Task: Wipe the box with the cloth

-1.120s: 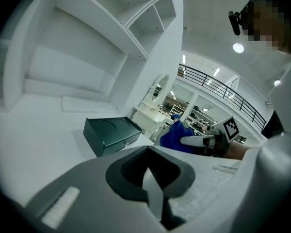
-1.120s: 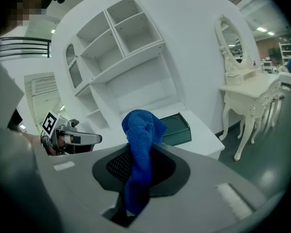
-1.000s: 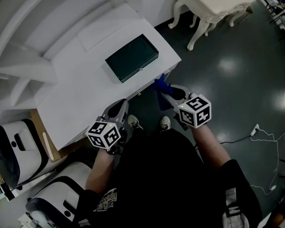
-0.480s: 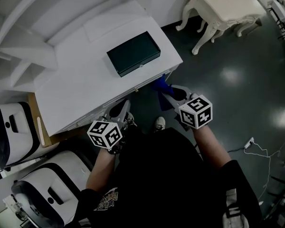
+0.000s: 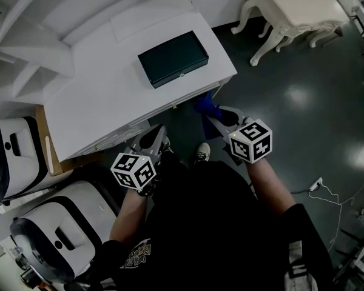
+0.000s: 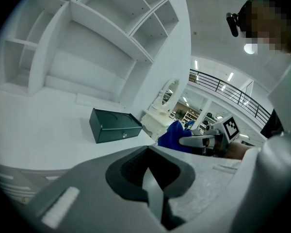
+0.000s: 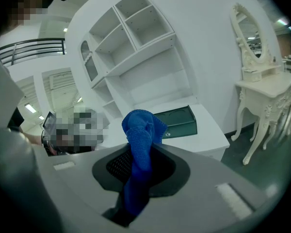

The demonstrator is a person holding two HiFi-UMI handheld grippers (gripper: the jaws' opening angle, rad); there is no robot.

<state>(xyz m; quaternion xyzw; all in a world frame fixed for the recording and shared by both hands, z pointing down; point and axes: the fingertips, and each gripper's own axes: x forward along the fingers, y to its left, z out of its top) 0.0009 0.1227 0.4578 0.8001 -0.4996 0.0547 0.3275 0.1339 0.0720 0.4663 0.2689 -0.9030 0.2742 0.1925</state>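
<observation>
A dark green box (image 5: pixel 173 58) with a small front latch lies on the white desk (image 5: pixel 97 102), near its right end; it also shows as the box (image 6: pixel 114 124) and the box (image 7: pixel 177 121). My right gripper (image 5: pixel 209 115) is off the desk's front edge, shut on a blue cloth (image 5: pixel 205 105) that sticks up from its jaws, the cloth (image 7: pixel 140 147). My left gripper (image 5: pixel 156 139) hangs below the desk's front edge, shut with nothing in it. Both grippers are apart from the box.
White shelving (image 6: pixel 102 38) rises behind the desk. A cream dressing table (image 5: pixel 297 11) with carved legs stands to the right on the dark floor. Two white seats (image 5: pixel 24 162) sit at the left. A cable (image 5: pixel 327 190) lies on the floor at the right.
The view has shifted, so the desk and box sit a little further right and lower. Both grippers hold about the same place, the cloth still in the right one.
</observation>
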